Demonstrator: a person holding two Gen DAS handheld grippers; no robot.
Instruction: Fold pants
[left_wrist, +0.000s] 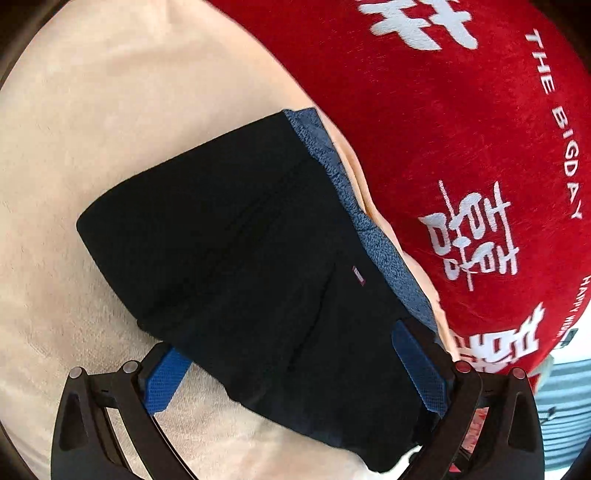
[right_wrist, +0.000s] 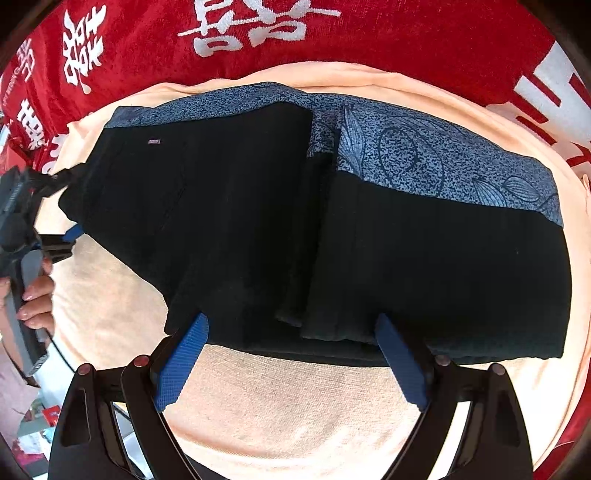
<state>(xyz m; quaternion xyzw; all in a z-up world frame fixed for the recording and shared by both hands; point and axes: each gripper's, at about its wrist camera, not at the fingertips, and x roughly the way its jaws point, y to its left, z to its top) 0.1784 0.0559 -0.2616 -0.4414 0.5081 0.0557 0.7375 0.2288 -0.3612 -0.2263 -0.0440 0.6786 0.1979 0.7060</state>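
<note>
A red blanket (right_wrist: 369, 40) with white lettering is arching across the 12 o'clock edge of the right wrist view, its ends cut off by the lens rim. Under it a peach cloth (right_wrist: 280, 398) is covering the surface. The black pants (right_wrist: 424, 266), partly folded, are lying across this cloth, their bulk filling the centre; a blue patterned fabric (right_wrist: 406, 147) is showing along their 12 o'clock edge, and whether it belongs to the pants cannot be told. The right gripper (right_wrist: 291, 354) is standing wide open at 6 o'clock, its blue pads at the pants' near edge, gripping nothing. The left gripper (left_wrist: 295, 365) is likewise spread wide, pants lying between its fingers; contact is hidden by dark cloth. A hand (right_wrist: 35, 295) is holding that tool at 9 o'clock.
</note>
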